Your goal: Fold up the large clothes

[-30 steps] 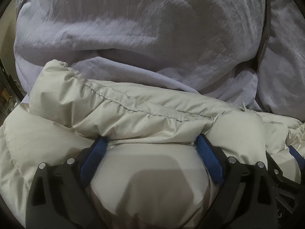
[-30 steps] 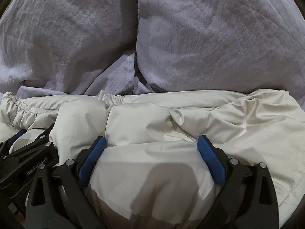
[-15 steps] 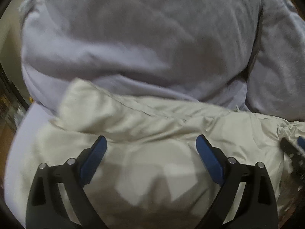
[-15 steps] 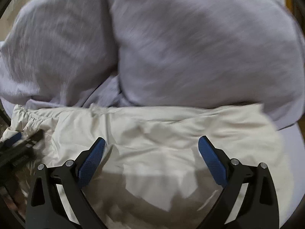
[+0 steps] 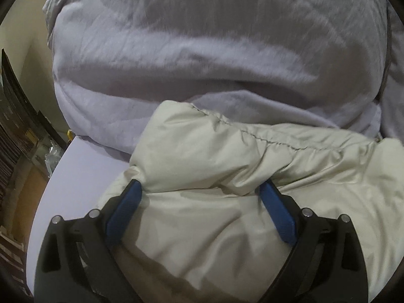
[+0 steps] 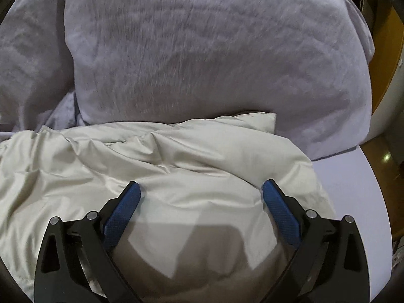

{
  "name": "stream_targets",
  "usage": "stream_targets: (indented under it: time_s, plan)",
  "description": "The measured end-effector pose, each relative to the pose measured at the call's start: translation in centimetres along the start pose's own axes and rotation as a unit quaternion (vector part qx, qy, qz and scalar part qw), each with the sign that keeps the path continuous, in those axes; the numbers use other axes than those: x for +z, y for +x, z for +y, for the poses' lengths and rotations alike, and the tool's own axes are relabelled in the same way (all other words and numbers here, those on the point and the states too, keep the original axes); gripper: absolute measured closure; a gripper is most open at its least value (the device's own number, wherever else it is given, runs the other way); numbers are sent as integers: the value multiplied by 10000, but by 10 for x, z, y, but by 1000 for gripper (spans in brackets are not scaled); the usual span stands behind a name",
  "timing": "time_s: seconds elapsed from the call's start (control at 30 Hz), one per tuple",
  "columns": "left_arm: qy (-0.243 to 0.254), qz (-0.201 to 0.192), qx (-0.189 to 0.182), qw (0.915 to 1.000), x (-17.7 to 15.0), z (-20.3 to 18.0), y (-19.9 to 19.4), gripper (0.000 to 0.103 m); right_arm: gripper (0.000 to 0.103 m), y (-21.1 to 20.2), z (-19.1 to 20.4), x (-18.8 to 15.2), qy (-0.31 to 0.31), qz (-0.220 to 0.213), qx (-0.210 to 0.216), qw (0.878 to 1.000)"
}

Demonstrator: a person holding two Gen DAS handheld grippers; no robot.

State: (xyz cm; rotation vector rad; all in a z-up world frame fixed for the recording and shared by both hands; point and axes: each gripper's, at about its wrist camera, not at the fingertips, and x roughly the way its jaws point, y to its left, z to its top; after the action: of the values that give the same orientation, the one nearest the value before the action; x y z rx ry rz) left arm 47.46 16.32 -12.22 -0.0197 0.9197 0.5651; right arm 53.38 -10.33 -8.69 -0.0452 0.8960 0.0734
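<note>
A cream puffer jacket [image 5: 252,176] lies bunched on a lilac bed [image 5: 80,176] against grey pillows [image 6: 202,50]. The left gripper [image 5: 202,192] and right gripper [image 6: 202,192] sit on its two ends, jaws spread wide, gripping nothing, probably pressing the fold flat.

Both tools look alike. The left gripper [image 5: 199,189], filling the bottom of its frame, is matte black plastic with two angular, triangular-cutout arms, each carrying two round silver screws near its upper edge. Its fingers [image 5: 125,209] wear long blue pads with a fine knurled texture. The right gripper [image 6: 200,190] shows the same black frame, silver screws and blue textured fingers [image 6: 281,212].
</note>
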Motion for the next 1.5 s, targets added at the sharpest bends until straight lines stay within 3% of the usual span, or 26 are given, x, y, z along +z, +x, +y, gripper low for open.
stream_targets:
  time_s: [0.2, 0.6, 0.83, 1.03, 1.3, 1.5]
  plan:
    - [-72, -18, -2, 10000, -2, 15, 16, 6, 2, 22, 1, -1, -21, 0, 16, 10000]
    - [-116, -106, 74, 9998, -1, 10, 3, 4, 1, 64, 4, -4, -53, 25, 67, 10000]
    - [-152, -64, 39, 9999, 0, 12, 4, 4, 1, 65, 10, 3, -48, 36, 89, 9999]
    - [-186, 326, -99, 9992, 8, 23, 4, 7, 1, 72, 4, 13, 46, 365, 144, 9992]
    - [-493, 330, -561, 9967, -3, 90, -67, 8, 1, 4, -68, 8, 837, 220, 53, 9962]
    - [-976, 673, -797, 9897, -39, 142, -86, 8, 1, -9, -126, -33, 1566, 760, 285, 9843]
